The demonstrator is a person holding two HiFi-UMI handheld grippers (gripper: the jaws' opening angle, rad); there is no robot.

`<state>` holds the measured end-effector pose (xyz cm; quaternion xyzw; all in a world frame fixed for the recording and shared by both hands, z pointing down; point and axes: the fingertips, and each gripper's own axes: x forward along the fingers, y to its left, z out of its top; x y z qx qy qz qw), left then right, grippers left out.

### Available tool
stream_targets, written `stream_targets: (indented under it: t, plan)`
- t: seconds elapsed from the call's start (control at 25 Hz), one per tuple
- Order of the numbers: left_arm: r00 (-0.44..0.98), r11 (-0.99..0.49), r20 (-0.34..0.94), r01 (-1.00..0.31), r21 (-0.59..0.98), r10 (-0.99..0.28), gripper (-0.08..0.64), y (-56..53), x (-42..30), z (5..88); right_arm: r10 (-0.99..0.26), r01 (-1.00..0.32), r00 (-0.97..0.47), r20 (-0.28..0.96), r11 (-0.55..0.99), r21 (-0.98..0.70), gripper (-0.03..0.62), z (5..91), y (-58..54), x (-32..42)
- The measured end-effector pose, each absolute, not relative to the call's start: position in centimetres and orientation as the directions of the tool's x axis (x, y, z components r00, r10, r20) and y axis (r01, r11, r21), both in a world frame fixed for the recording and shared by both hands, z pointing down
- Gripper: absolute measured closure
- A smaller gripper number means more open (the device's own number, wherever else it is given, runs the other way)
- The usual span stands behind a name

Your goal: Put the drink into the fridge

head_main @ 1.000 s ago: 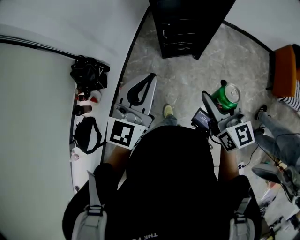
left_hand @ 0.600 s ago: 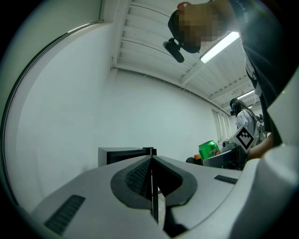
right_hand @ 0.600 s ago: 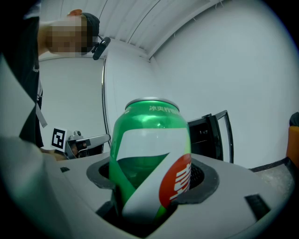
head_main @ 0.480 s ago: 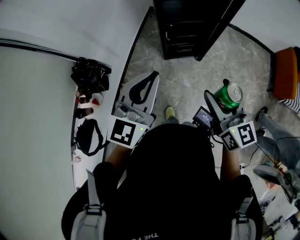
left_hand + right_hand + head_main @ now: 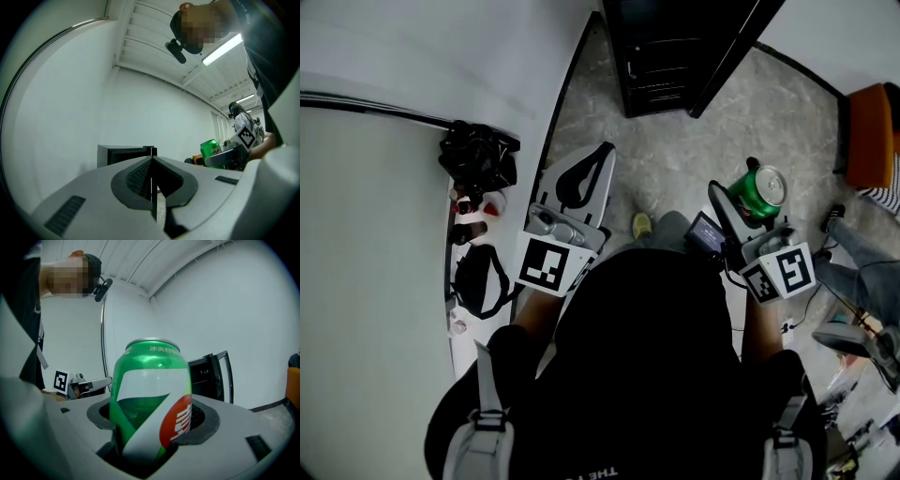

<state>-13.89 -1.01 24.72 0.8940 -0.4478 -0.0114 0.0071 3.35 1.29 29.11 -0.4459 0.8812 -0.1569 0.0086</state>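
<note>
Holding the green drink can (image 5: pixel 757 191) upright, clamped in the right gripper (image 5: pixel 741 202), with the dark fridge (image 5: pixel 675 52) standing door-open at eleven o'clock across the floor, and carrying the left gripper (image 5: pixel 583 176) pinched together, empty.

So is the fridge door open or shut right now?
Open. The fridge shows its dark shelved inside, and its door stands swung out to the side in the head and right gripper views.

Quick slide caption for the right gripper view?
Right gripper shut on a green drink can, the open black fridge ahead.
</note>
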Motion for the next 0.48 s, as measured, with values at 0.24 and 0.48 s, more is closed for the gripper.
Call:
stream_targets:
  t: [0.24, 0.48]
  plan:
    - [0.606, -0.606, -0.016, -0.795, 0.023, -0.796, 0.549, -1.19, -13.58, 24.99, -0.798, -0.801, -0.583, 0.152, 0.532, -0.275, 0.247, 29.46, 1.33, 4.14]
    - [0.59, -0.59, -0.014, -0.807, 0.02, -0.807, 0.549, -1.72, -13.61, 25.56, -0.789, -0.782, -0.602, 0.125, 0.549, -0.296, 0.247, 28.96, 0.91, 3.83]
